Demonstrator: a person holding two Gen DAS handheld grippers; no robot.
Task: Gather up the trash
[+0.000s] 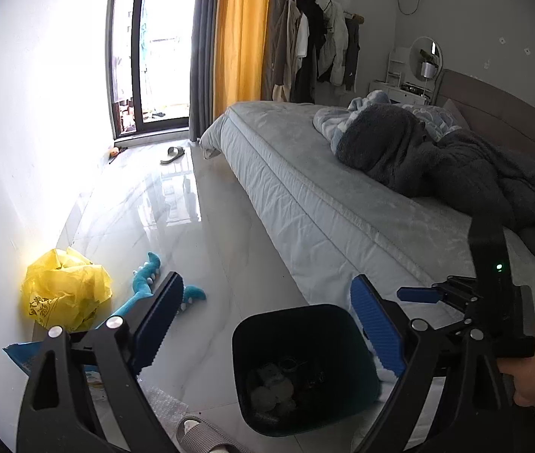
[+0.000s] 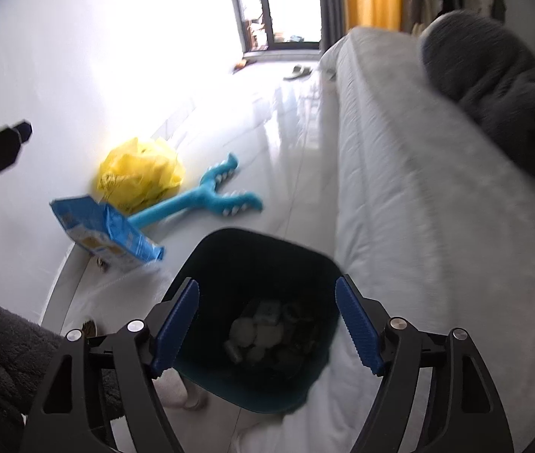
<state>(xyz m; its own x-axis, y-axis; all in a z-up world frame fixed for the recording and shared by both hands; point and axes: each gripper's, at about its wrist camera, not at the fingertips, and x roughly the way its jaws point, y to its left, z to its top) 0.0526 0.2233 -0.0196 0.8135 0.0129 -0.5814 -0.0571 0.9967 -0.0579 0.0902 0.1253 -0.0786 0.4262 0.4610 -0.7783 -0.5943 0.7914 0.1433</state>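
bin (image 2: 252,264): dark, on floor against bed (image 2: 399,207), crumpled trash inside | right hand-held gripper (image 2: 267,330): spread, empty, above bin | left hand-held gripper (image 1: 263,324): spread, empty | yellow bag (image 2: 141,175), blue packet (image 2: 108,234): floor, 10 o'clock of bin

One bin (image 2: 256,260) under the right gripper's (image 2: 267,324) fingers, one yellow bag (image 2: 141,175), one blue packet (image 2: 105,234), one dinosaur toy (image 2: 207,196) beyond it (one slipper (image 1: 172,154) farther off).
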